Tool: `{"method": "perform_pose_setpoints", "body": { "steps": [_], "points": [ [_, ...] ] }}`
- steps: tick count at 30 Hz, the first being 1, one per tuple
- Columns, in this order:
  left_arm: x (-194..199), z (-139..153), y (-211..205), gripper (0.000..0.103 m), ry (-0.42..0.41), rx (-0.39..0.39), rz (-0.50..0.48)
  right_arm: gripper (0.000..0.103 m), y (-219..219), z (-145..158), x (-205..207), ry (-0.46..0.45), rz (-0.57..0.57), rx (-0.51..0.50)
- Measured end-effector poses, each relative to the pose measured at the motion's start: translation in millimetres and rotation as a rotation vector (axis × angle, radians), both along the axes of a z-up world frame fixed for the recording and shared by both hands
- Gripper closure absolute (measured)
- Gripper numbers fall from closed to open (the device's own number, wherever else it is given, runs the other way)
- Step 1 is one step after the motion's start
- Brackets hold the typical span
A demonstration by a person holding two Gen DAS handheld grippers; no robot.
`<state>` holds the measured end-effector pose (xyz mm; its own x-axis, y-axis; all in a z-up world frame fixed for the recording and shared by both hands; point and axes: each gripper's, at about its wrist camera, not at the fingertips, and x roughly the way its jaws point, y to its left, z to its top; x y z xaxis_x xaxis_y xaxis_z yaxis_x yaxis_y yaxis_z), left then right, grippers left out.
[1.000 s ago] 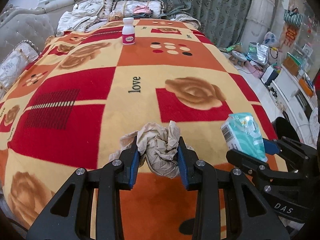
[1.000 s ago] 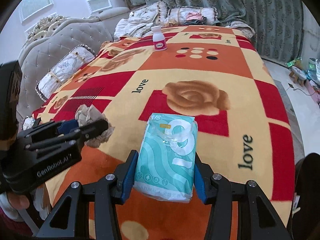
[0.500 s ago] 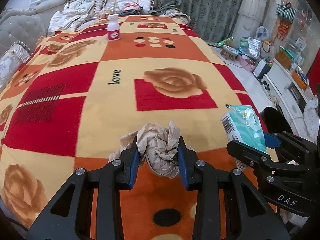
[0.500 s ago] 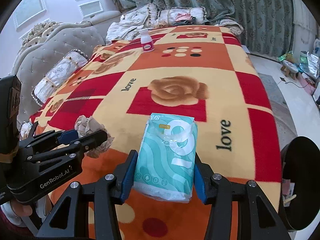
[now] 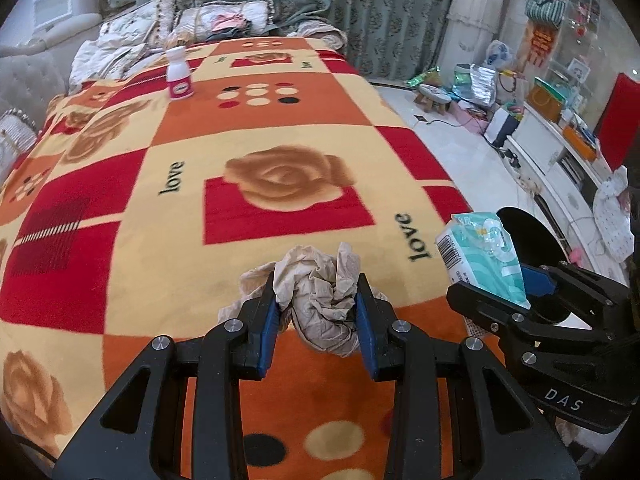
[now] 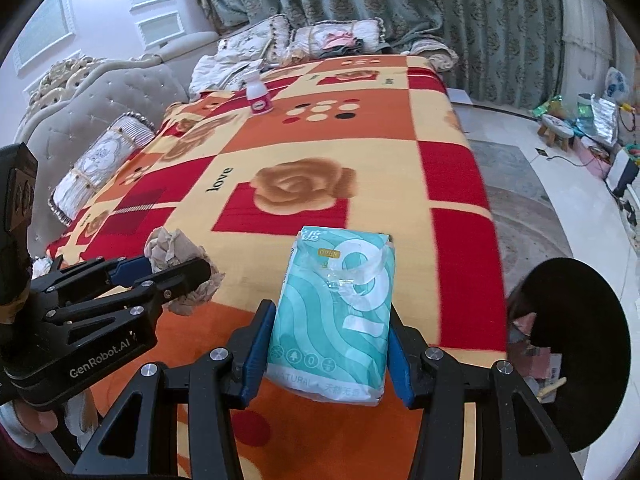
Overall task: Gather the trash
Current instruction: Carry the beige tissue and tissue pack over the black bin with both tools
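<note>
A: Holding both loads. Left gripper [image 5: 316,316] is clamped on the paper wad [image 5: 320,300]; right gripper [image 6: 326,354] is clamped on the tissue pack [image 6: 334,312]. State on your side?

B: Same read. Both pieces are up off the blanket [image 5: 280,128], pinched between the blue pads [image 5: 267,334]. Grip looks unchanged from a second ago, on both.

A: What changed is position. A second ago I was over the middle of the bed; now both grippers sit at its near edge and the views have swung right. More floor shows, and the blanket pattern has slid left and away.

B: Bin?

A: Black bin [image 6: 576,356] is now largely in view at the right of the right camera, with scraps inside. Earlier it was only a sliver at the frame edge. In the left view the pack [image 5: 484,256] overlaps the bin rim [image 5: 528,236].

B: Bottle?

A: White bottle [image 5: 179,74] is upright at the far end of the blanket, well apart from both grippers. Same spot on the pattern as before.
</note>
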<state>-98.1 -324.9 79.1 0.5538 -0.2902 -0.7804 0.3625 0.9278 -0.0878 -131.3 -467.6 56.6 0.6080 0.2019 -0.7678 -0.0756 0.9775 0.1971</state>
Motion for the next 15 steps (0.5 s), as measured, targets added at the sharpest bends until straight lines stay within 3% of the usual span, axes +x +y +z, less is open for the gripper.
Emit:
{"method": "perform_pose_setpoints", "body": {
  "steps": [15],
  "points": [
    [-3.2, 5.5, -68.1, 0.071, -0.019, 0.012, -0.109, 0.054, -65.5, -0.8, -21.8, 0.002, -0.115, -0.01]
  ]
}}
